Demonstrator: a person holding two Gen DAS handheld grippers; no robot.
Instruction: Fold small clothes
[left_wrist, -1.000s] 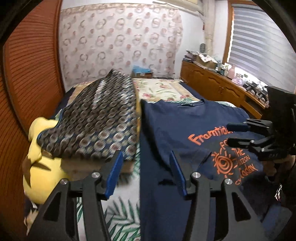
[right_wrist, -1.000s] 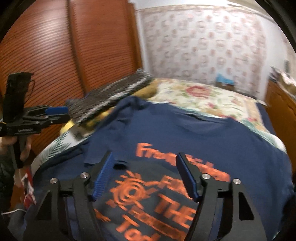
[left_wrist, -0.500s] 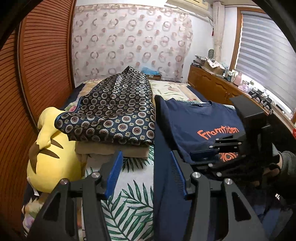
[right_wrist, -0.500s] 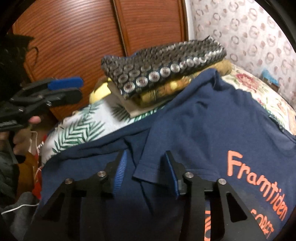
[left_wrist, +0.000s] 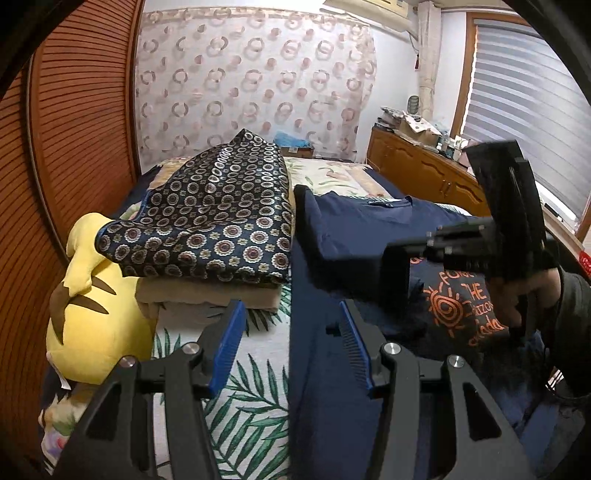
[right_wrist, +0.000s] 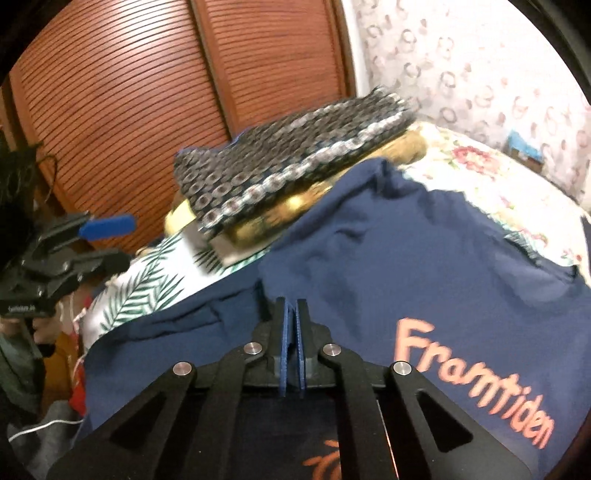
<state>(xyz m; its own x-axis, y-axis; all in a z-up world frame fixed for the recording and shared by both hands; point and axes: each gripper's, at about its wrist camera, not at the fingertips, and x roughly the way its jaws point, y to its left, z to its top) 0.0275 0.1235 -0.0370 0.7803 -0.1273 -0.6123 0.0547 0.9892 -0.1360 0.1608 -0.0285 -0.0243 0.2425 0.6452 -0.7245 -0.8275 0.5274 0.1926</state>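
Note:
A navy T-shirt (left_wrist: 362, 229) with orange print lies spread on the bed; it also shows in the right wrist view (right_wrist: 424, 266). My left gripper (left_wrist: 291, 347) is open and empty, hovering over the shirt's left edge near the bed's front. My right gripper (right_wrist: 293, 317) is shut on a fold of the shirt's left side near the sleeve. In the left wrist view the right gripper (left_wrist: 399, 273) is blurred above the shirt, held by a hand. The left gripper (right_wrist: 96, 240) shows open at the left of the right wrist view.
A stack of folded clothes topped by a dark patterned cloth (left_wrist: 218, 221) sits left of the shirt. A yellow plush toy (left_wrist: 92, 306) lies at the bed's left edge. Wooden slatted doors (left_wrist: 74, 129) stand left; a wooden dresser (left_wrist: 424, 173) stands right.
My right gripper has closed on the shirt's left side fabric, from open half a second ago. The left gripper has stayed open and shifted little.

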